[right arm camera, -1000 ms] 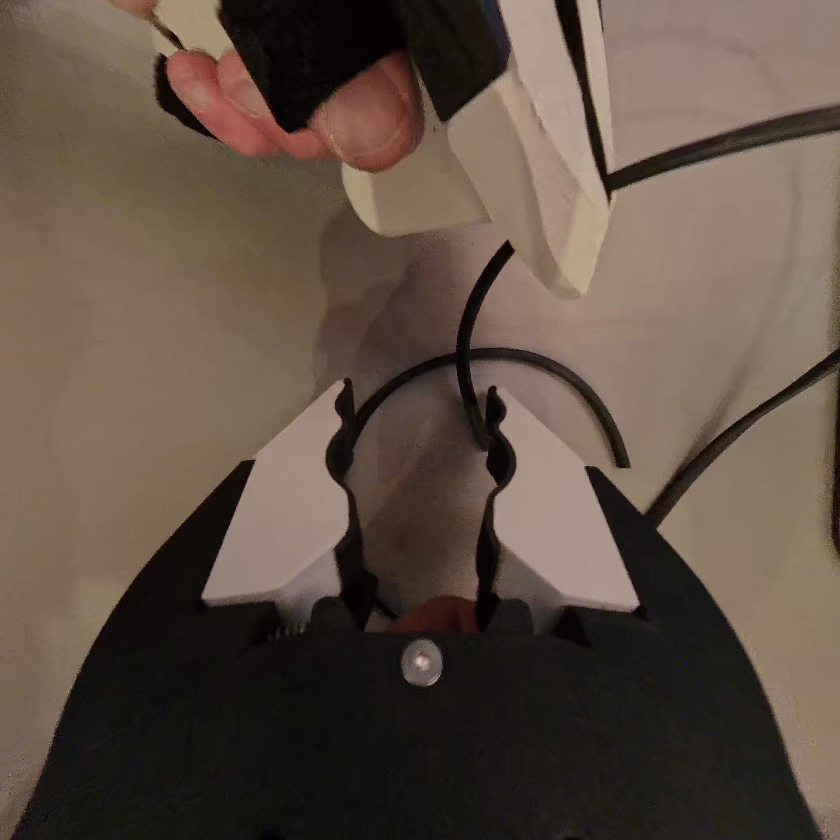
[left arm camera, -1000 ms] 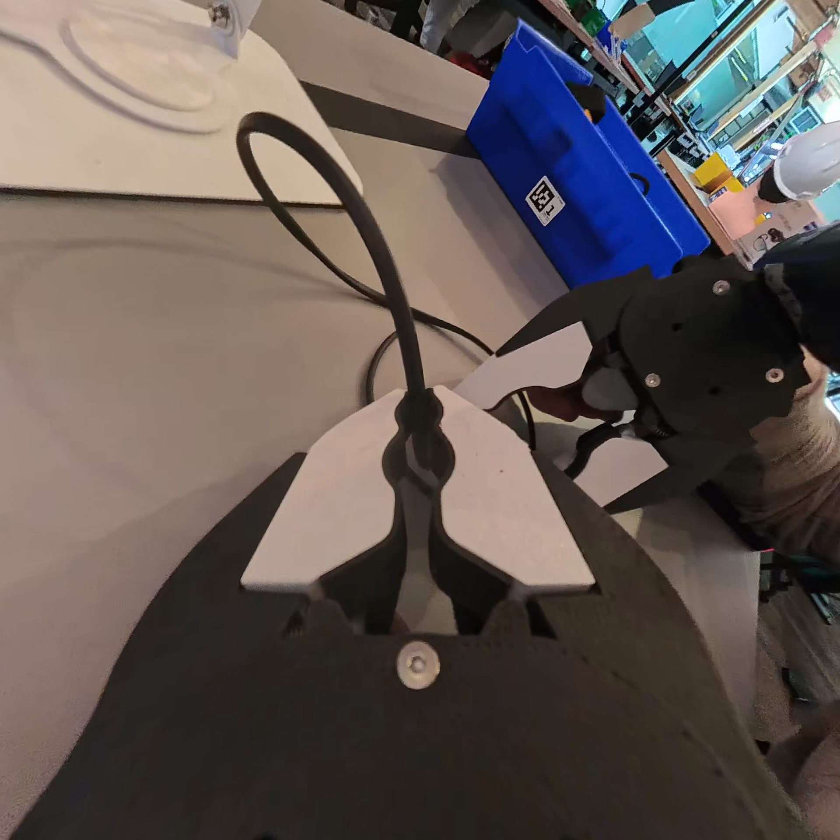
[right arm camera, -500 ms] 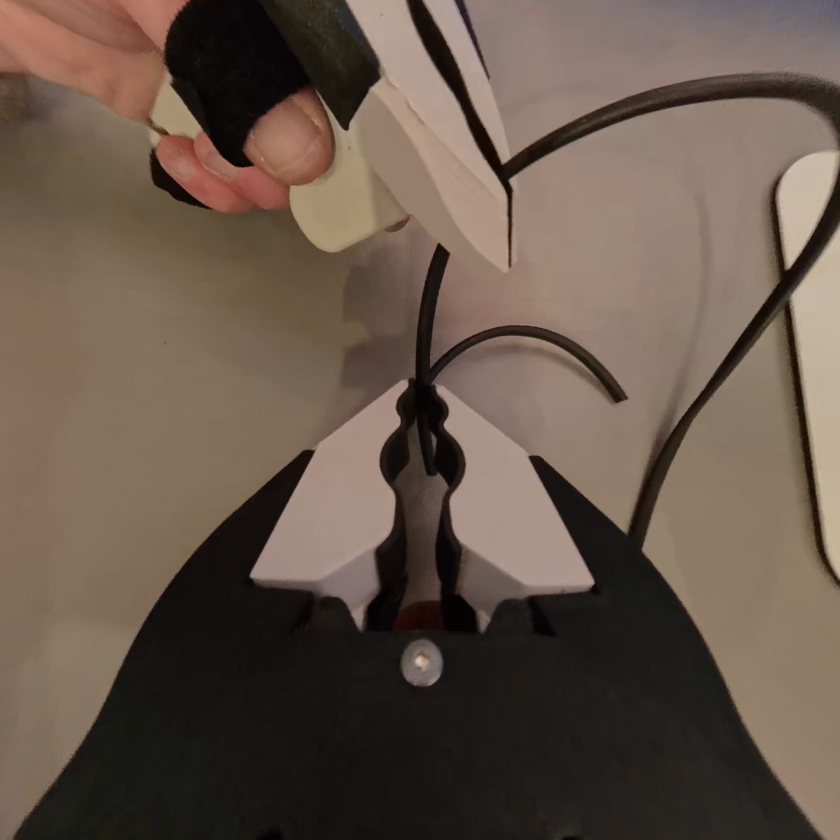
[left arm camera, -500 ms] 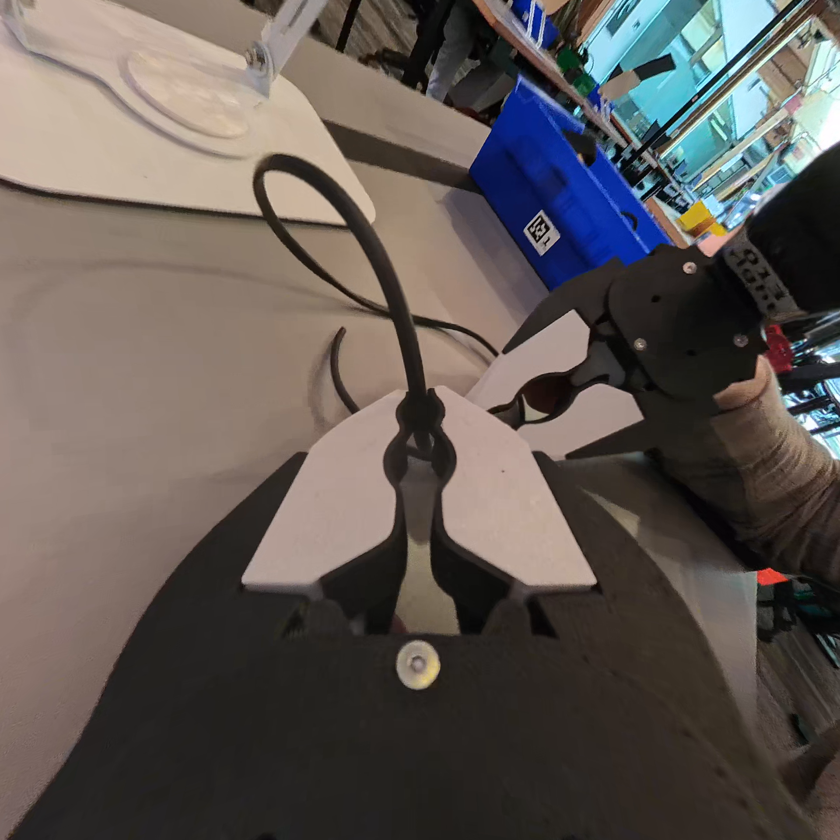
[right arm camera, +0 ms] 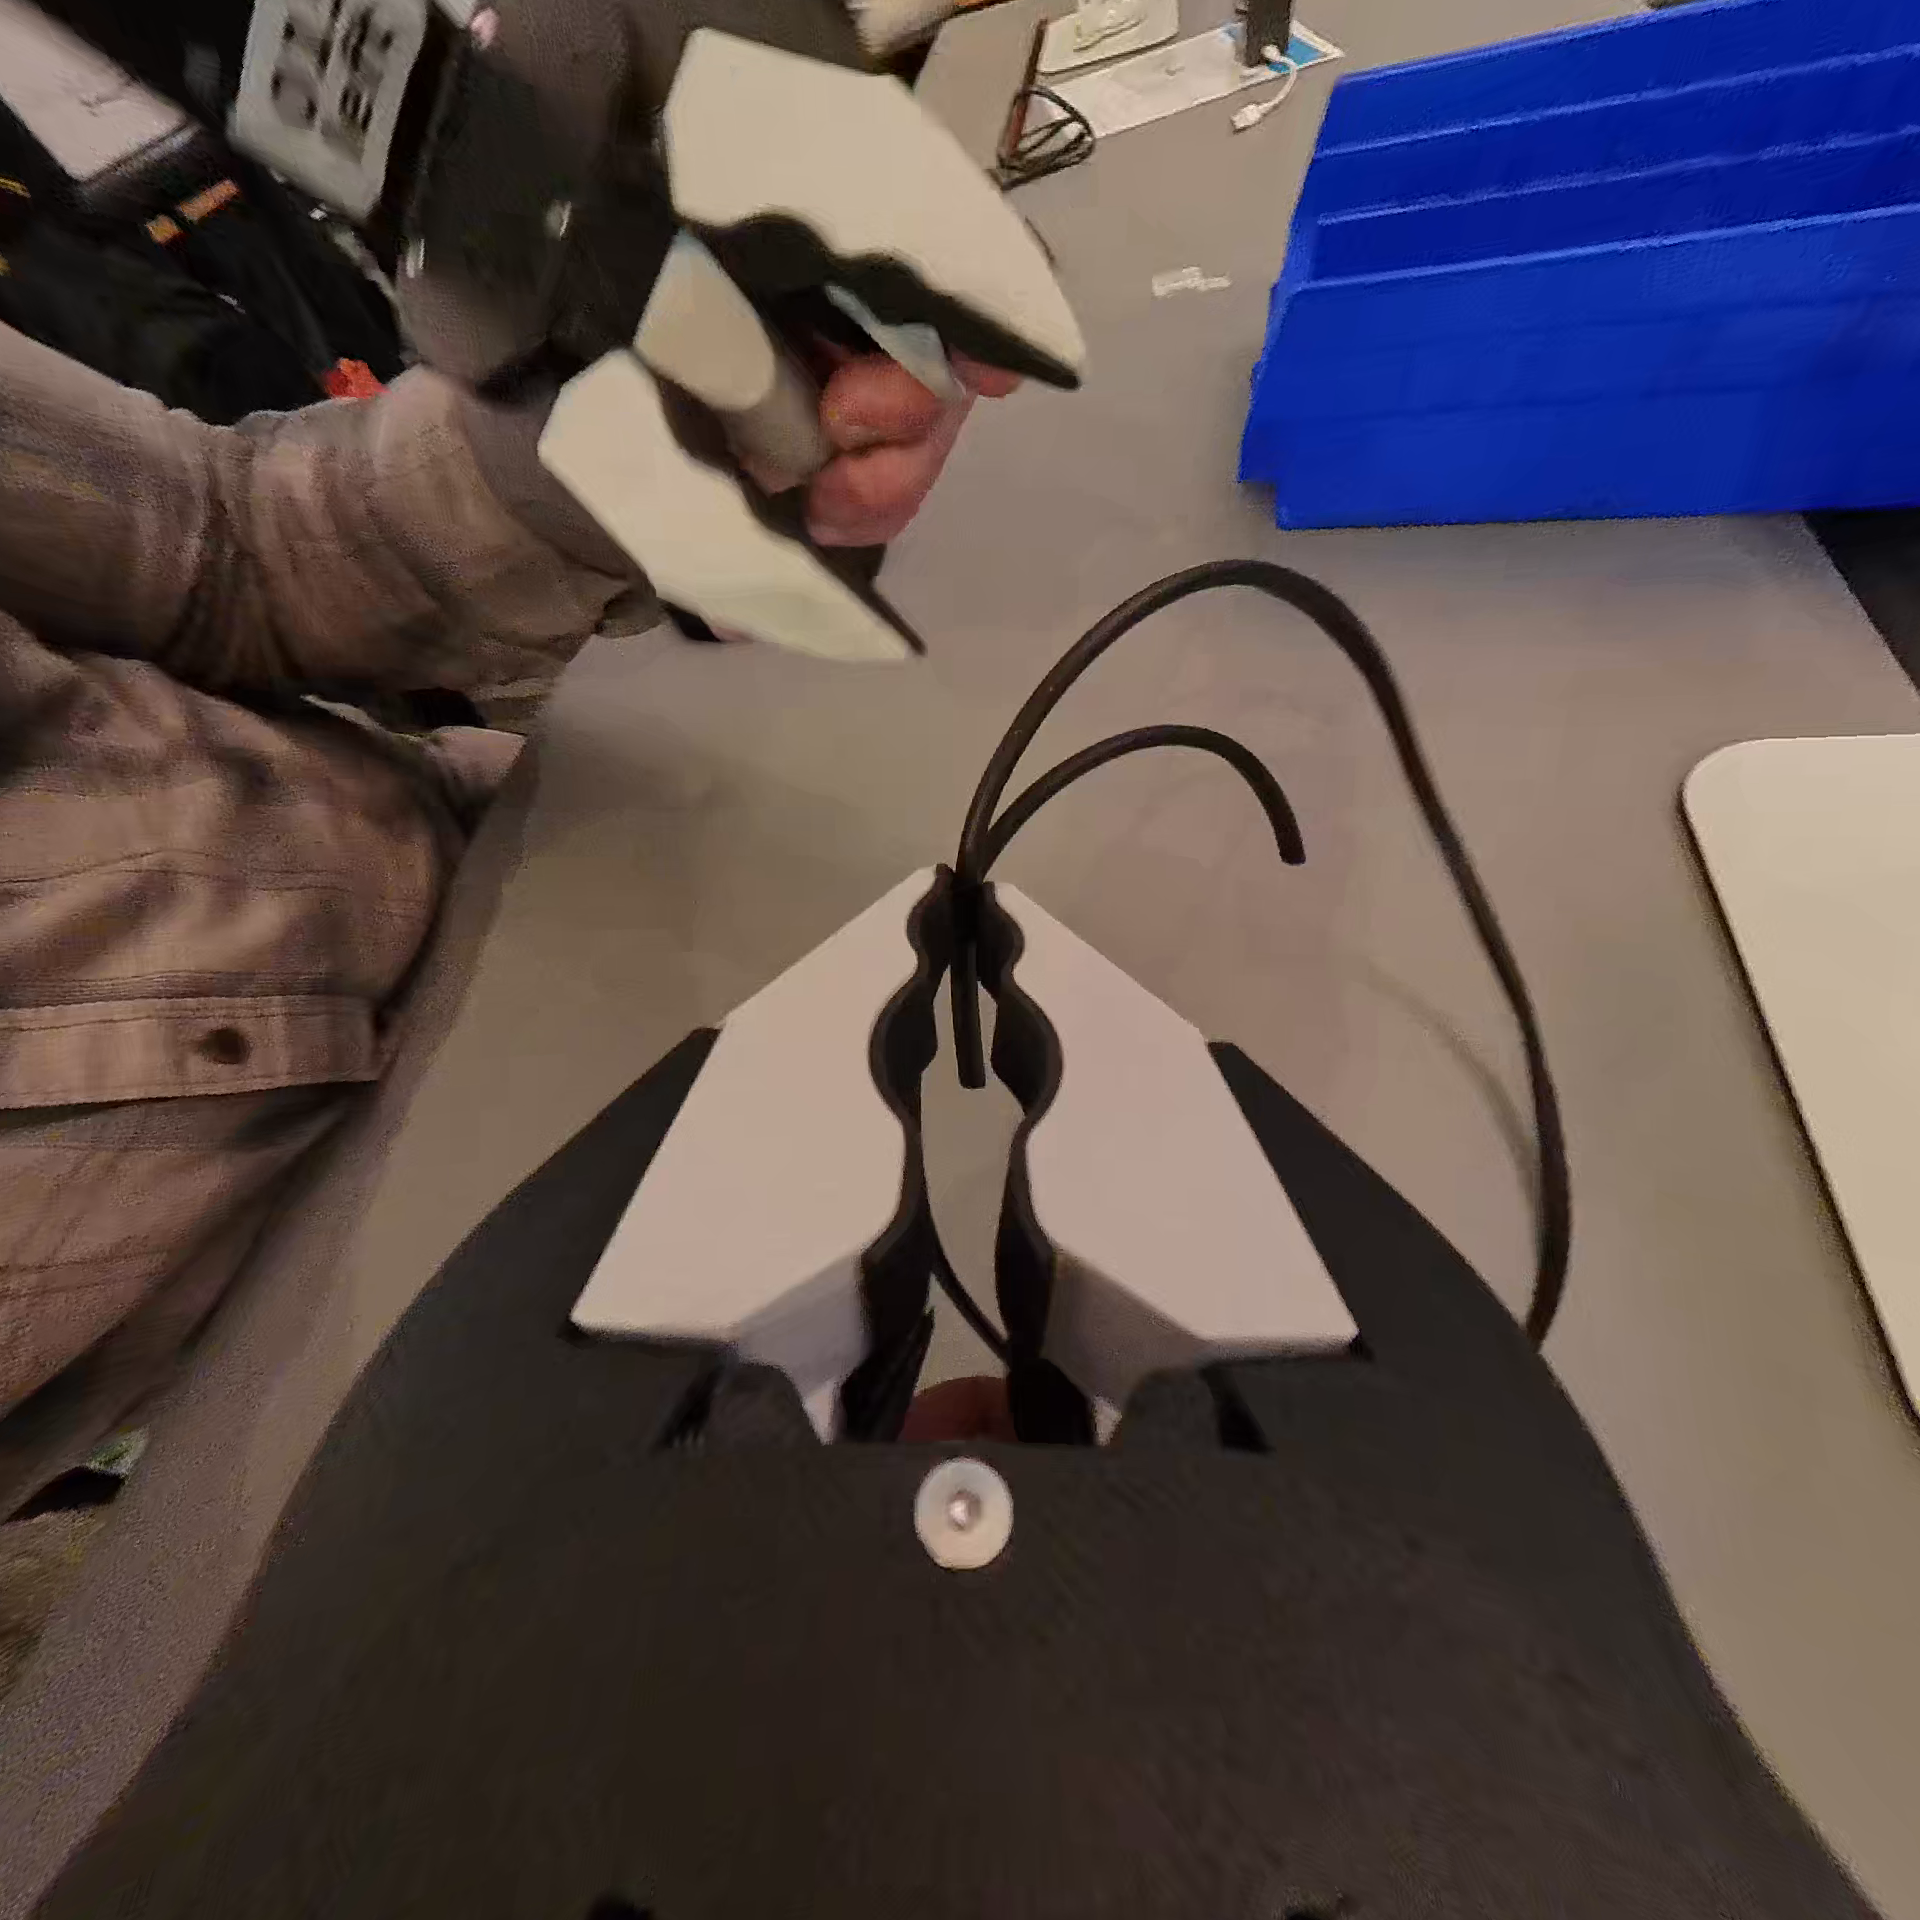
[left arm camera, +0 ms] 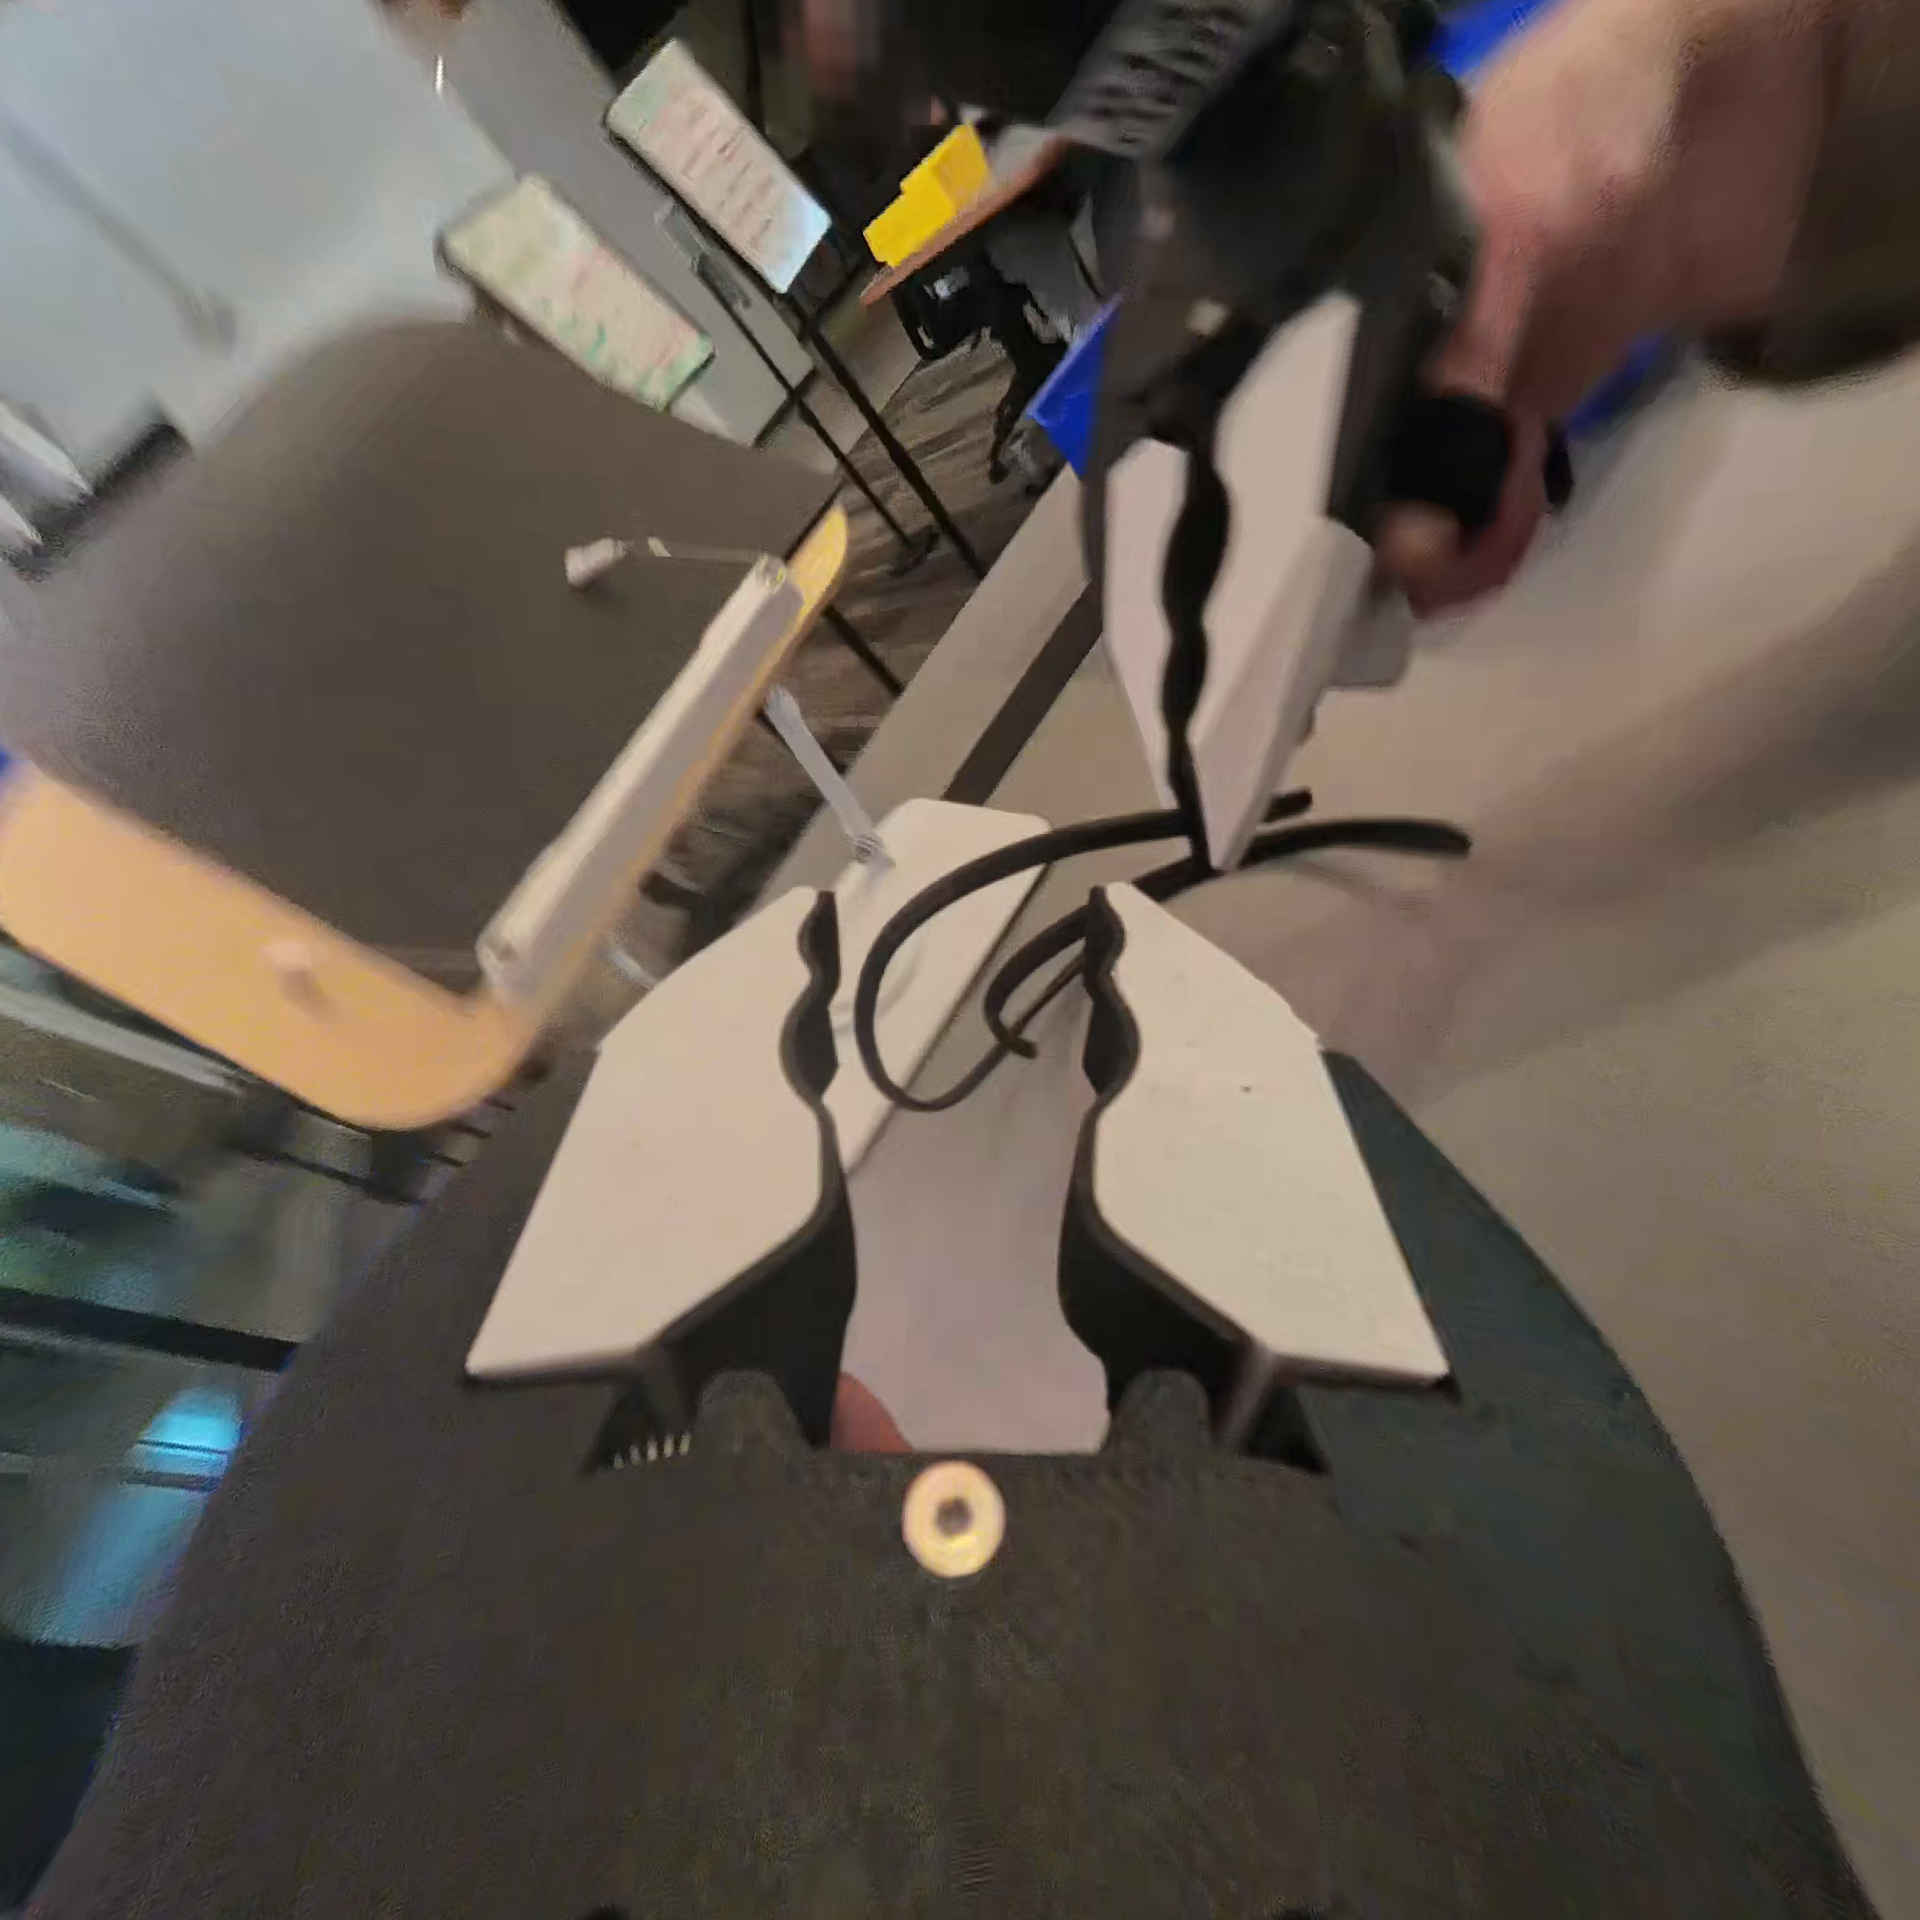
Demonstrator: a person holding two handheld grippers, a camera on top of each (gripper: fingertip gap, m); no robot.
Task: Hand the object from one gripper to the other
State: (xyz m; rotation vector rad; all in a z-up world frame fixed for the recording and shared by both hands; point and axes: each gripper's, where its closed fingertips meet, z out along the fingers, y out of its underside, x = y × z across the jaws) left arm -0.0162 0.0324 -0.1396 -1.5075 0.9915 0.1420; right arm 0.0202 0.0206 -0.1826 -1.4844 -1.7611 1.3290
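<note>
A thin black cable (right arm camera: 1226,569) is pinched between the fingertips of my right gripper (right arm camera: 966,885), which is shut on it. Two strands arc up from the tips, and one short end lies back between the fingers. My left gripper (left arm camera: 961,909) is open and holds nothing. The cable (left arm camera: 1086,826) loops beyond its fingers without touching the pads. In the left wrist view the right gripper (left arm camera: 1205,821) points down with the cable at its tip. In the right wrist view the left gripper (right arm camera: 987,509) hangs open at the upper left, clear of the cable.
A grey table (right arm camera: 727,831) lies below. A blue bin (right arm camera: 1610,312) stands at the back right and a white flat pad (right arm camera: 1829,987) at the right edge. A person's sleeve (right arm camera: 208,831) fills the left. A tan chair (left arm camera: 260,987) is beyond the table.
My left gripper opened, let go of the cable and drew back. My right gripper stayed shut on the cable and now carries it alone, higher above the table.
</note>
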